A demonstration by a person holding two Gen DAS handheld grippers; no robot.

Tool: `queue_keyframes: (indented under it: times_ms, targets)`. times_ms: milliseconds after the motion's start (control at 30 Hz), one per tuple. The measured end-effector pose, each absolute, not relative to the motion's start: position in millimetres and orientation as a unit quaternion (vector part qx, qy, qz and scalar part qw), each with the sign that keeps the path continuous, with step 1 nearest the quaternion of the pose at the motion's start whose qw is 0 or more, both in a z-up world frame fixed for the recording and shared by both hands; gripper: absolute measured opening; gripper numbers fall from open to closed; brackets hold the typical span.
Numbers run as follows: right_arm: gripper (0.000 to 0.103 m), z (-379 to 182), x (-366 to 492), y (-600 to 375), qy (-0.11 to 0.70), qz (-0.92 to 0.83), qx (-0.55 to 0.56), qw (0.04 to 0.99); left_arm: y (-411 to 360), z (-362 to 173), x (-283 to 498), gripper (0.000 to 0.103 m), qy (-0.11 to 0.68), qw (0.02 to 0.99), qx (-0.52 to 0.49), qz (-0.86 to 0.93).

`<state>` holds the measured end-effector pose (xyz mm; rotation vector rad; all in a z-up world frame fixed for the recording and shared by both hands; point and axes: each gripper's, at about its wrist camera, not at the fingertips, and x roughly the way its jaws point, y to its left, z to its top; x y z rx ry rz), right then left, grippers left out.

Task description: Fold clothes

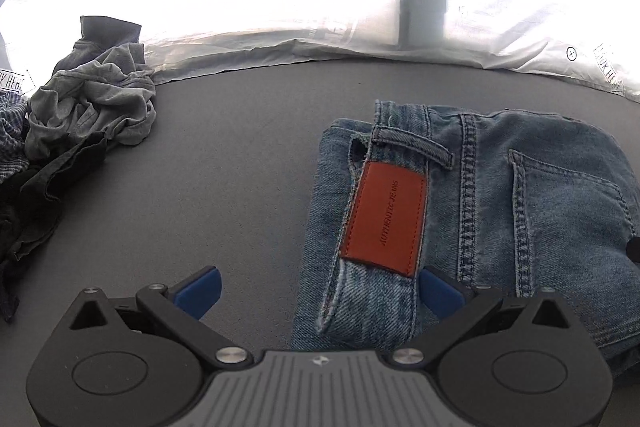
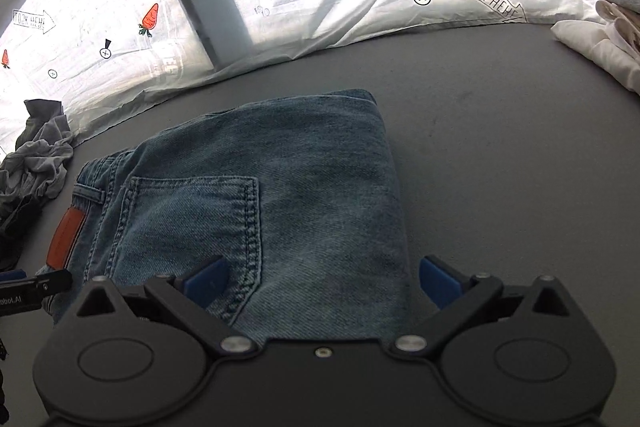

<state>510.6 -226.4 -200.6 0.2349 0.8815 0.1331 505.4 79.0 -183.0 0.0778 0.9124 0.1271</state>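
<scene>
Lying folded into a compact rectangle on the grey table, the jeans are showing their back pocket and orange patch upward, so this fold is looking about done. Left gripper is hovering over the waistband end of the jeans, jaws spread wide, gripping nothing; right gripper is sitting over the opposite folded end of the jeans, jaws equally wide and empty, probably positioned to lift or slide the bundle. Crumpled grey clothes are waiting left of the jeans; folded white clothes are stacking up to the jeans' far right.
</scene>
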Motion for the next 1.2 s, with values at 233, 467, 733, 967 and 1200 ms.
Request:
queue_keyframes:
  times_ms: [233, 467, 733, 967, 1200]
  targets:
    - [0.103, -218.5, 531.0, -235.7, 0.446, 0.089, 0.129, 0.881, 91.7, -204.0, 526.2, 0.103, 0.469, 0.882, 0.040, -0.001]
    - [0.103, -220.4, 540.0, -231.8, 0.441, 0.109, 0.103, 0.885, 122.1, -218.1, 535.7, 0.103, 0.493, 0.866, -0.068, -0.036]
    - [0.103, -219.9, 547.5, -228.4, 0.448, 0.097, 0.123, 0.880, 119.8, -222.9, 532.1, 0.103, 0.487, 0.869, -0.080, -0.032]
    - [0.041, -207.9, 530.6, -220.0, 0.427, 0.107, 0.163, 0.883, 101.0, -209.4, 523.0, 0.050, 0.466, 0.880, -0.072, -0.065]
    - [0.018, -177.9, 510.2, -212.4, 0.392, 0.102, 0.159, 0.900, 68.6, -181.9, 503.0, 0.020, 0.418, 0.905, -0.034, -0.070]
